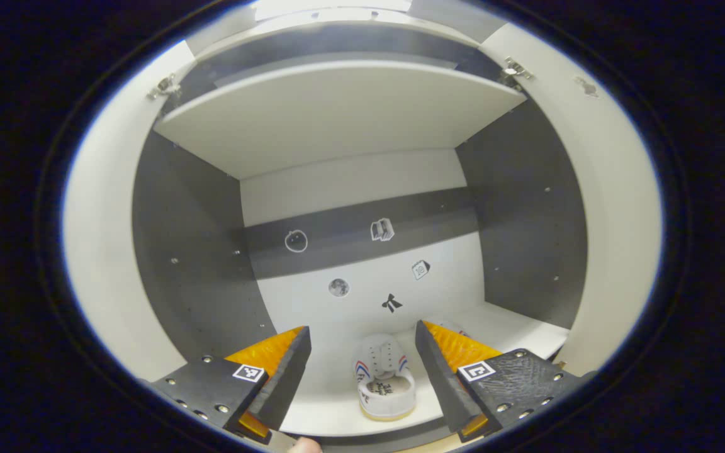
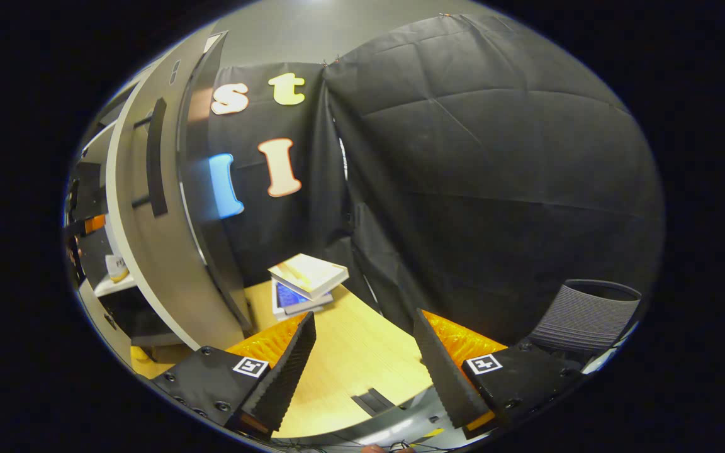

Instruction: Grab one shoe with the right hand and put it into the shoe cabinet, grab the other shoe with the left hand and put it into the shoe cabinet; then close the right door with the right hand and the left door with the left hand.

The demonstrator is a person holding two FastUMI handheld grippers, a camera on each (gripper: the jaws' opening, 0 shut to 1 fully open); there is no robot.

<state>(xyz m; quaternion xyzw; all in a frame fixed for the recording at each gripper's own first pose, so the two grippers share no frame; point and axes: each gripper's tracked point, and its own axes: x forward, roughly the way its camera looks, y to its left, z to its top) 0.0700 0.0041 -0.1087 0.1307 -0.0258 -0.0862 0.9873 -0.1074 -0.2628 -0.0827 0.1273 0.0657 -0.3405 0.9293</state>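
- My left gripper (image 1: 362, 371) has its jaws wide apart, holding nothing, pointed straight into the shoe cabinet (image 1: 526, 207).
- Between those jaws, a white shoe (image 1: 386, 377) sits on the cabinet's bottom shelf (image 1: 513, 327), heel toward me, clear of both jaws.
- Just past my right-hand jaw there's a scrap of something pale and striped (image 1: 454, 327) — possibly the second shoe, but too much is hidden to be sure.
- My right gripper (image 2: 362, 371) also has its jaws apart and empty, hovering over the wooden bench (image 2: 362, 358).
- My read: at least one shoe is in; both doors are left to do. The right door (image 2: 148, 239) stands open beside my right gripper, its dark handle (image 2: 157, 157) facing me.
- Inside, an upper shelf (image 1: 337, 113) spans the cabinet and small stickers (image 1: 382, 229) dot the back panel.
- Out on the bench, stacked books (image 2: 306, 283) lie near the black cloth wall (image 2: 494, 176), with a ribbed grey bin (image 2: 583, 314) off to the side.
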